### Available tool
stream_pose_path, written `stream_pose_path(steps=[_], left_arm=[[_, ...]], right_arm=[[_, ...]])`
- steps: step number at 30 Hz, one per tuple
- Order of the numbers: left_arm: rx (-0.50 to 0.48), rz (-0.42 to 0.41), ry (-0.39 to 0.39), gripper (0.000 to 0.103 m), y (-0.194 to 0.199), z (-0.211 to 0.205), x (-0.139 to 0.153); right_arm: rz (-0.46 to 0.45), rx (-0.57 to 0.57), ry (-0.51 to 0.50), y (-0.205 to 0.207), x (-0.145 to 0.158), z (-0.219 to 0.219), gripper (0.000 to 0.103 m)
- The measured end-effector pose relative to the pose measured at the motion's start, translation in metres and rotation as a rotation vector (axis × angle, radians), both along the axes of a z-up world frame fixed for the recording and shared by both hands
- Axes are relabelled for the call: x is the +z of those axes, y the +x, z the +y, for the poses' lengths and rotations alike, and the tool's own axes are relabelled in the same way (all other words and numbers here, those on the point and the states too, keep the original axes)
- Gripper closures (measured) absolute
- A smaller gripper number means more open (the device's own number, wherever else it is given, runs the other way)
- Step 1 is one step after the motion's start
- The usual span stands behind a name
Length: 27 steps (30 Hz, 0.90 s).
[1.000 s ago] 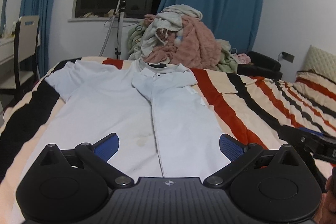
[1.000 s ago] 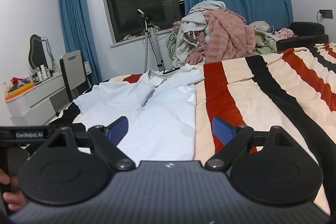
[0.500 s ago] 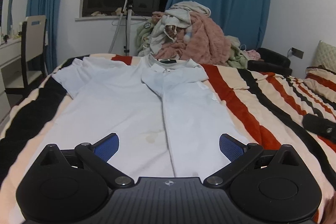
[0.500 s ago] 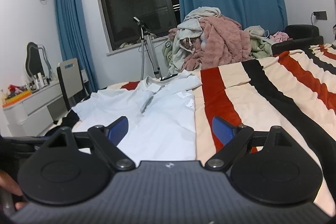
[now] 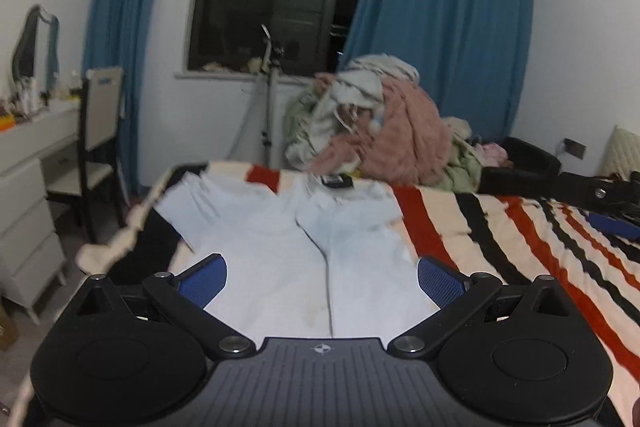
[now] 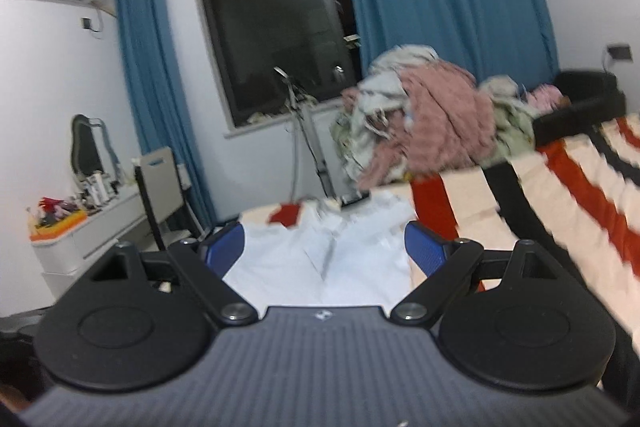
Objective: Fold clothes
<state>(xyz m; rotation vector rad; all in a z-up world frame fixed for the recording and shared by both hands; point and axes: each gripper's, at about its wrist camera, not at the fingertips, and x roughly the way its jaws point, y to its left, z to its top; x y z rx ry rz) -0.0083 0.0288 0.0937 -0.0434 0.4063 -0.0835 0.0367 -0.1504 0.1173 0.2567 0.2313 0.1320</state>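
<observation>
A pale blue polo shirt [image 5: 280, 243] lies flat on the striped bedspread [image 5: 500, 227], collar toward the window, its right side folded over the middle. It also shows in the right wrist view [image 6: 320, 259]. My left gripper [image 5: 322, 277] is open and empty, held above the shirt's lower half. My right gripper [image 6: 324, 251] is open and empty, held above the shirt's hem end. Both views are blurred by motion. The right gripper's body shows at the right edge of the left wrist view [image 5: 608, 199].
A heap of pink, grey and green clothes [image 5: 376, 131] sits at the far end of the bed. A chair [image 5: 100, 131] and white dresser [image 5: 28, 187] stand left of the bed. A tripod [image 5: 268, 107] stands by the window.
Both grippers have pulled back and lifted away from the shirt, so it looks smaller and farther. Both stay open. The shirt has not moved.
</observation>
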Motion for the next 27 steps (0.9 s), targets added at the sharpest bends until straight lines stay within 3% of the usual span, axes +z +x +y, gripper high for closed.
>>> stream_pose_path(steps=[3, 5, 10, 16, 22, 24, 27], left_arm=[[0.046, 0.069, -0.015, 0.001, -0.003, -0.003, 0.023], [0.024, 0.089, -0.037, 0.0, -0.005, -0.004, 0.033], [0.025, 0.04, 0.056, 0.0, 0.009, -0.002, 0.017], [0.045, 0.069, -0.07, 0.0, 0.038, 0.038, -0.051], [0.095, 0.006, 0.004, 0.0, 0.056, 0.084, -0.088], [0.151, 0.007, -0.003, 0.0, 0.066, 0.104, -0.104], [0.244, 0.035, -0.104, 0.0, 0.081, 0.138, -0.117]], right_arm=[[0.032, 0.018, -0.04, 0.018, 0.021, 0.003, 0.015], [0.062, 0.028, -0.074, 0.034, 0.03, 0.005, 0.015], [0.111, 0.058, -0.123, 0.068, 0.028, 0.008, 0.015], [0.208, 0.173, -0.209, 0.138, -0.025, 0.049, 0.015], [0.279, 0.329, -0.329, 0.243, -0.091, 0.149, 0.015], [0.279, 0.394, -0.359, 0.275, -0.113, 0.187, 0.015], [0.256, 0.493, -0.383, 0.316, -0.143, 0.246, 0.015]])
